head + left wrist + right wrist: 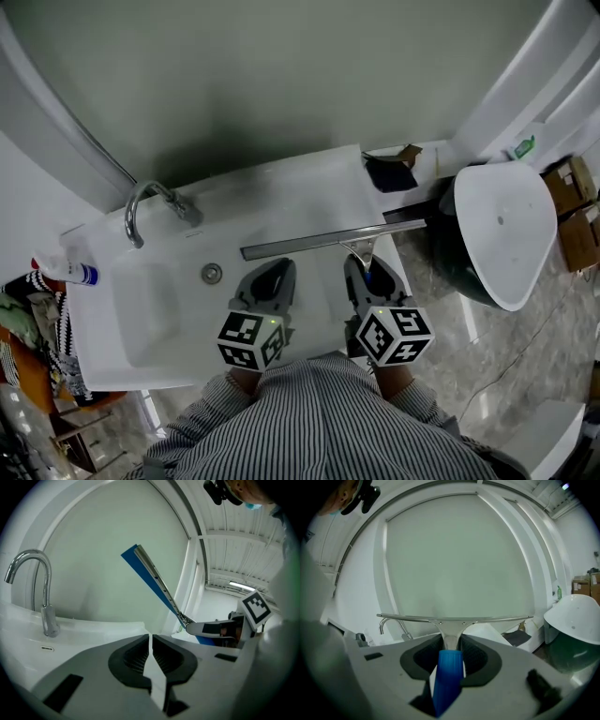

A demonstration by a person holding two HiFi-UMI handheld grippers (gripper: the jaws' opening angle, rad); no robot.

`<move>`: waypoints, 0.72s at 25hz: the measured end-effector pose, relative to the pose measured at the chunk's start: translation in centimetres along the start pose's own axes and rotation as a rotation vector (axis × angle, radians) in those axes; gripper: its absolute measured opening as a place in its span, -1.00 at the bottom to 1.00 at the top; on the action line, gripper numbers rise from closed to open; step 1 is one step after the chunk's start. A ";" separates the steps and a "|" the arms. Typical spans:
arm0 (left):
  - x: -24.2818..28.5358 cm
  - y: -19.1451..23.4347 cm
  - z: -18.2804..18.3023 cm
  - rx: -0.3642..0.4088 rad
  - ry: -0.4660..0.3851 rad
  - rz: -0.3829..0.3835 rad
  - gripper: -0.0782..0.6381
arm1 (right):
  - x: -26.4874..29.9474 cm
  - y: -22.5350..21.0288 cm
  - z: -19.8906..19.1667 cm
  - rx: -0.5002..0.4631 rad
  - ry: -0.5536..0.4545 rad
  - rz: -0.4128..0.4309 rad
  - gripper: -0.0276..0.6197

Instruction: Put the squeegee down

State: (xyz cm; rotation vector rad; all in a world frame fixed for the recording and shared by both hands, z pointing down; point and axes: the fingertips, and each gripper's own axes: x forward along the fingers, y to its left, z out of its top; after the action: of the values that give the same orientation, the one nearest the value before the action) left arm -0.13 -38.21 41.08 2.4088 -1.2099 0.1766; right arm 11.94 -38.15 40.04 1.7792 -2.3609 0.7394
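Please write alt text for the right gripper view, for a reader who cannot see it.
The right gripper holds a squeegee by its blue handle between its jaws, the metal blade bar level before a pale, white-framed panel. A chrome faucet stands at the left, a white rounded fixture at the right.

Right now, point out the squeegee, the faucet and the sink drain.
squeegee (333,238), head view, middle of its metal blade.
faucet (185,213), head view, its thick base.
sink drain (212,273), head view, its metal ring.

Head view: looked steeply down over washbasin (309,202) | gripper views: low, close, faced 12 o'clock wall (281,75) | shared: faucet (150,199) at 10 o'clock
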 end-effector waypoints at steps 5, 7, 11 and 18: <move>1.0 1.2 -0.1 -0.015 0.011 0.028 -0.69 | 1.6 -1.0 0.6 -0.016 0.019 -0.002 -0.54; 1.6 1.6 -0.2 -0.017 0.023 0.033 -0.69 | 2.5 -1.3 0.8 -0.022 0.029 0.002 -0.54; 3.1 2.4 -0.5 -0.023 0.037 0.030 -0.69 | 4.5 -1.9 1.0 -0.050 0.050 0.004 -0.54; 5.5 3.3 -0.8 0.005 0.059 0.005 -0.69 | 7.5 -2.9 0.9 -0.083 0.088 0.011 -0.54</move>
State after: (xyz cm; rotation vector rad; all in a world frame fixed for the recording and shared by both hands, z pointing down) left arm 0.68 -43.62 44.52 2.3876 -1.1912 0.2507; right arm 12.44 -45.75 42.89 1.6673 -2.3108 0.6961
